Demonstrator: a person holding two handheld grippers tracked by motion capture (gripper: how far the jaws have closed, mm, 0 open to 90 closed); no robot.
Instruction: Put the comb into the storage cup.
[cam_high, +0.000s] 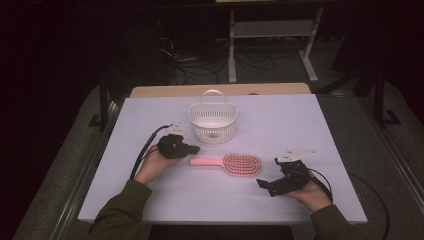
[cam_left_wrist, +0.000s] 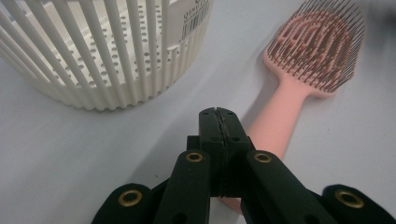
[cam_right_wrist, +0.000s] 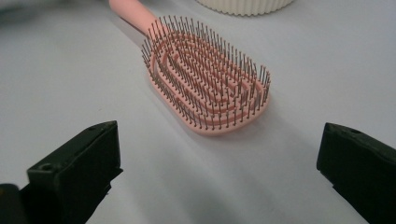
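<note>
The basket (cam_high: 212, 122) stands on the bench (cam_high: 150, 200) nearer the far edge, about midway between the left and right edges. The hairbrush (cam_high: 230, 163) lies before it, toward the near edge, its handle toward the left edge and its head toward the right. The left gripper (cam_high: 192, 149) sits just beside the handle's end; the right gripper (cam_high: 264, 185) lies near the head, toward the near right corner.
</note>
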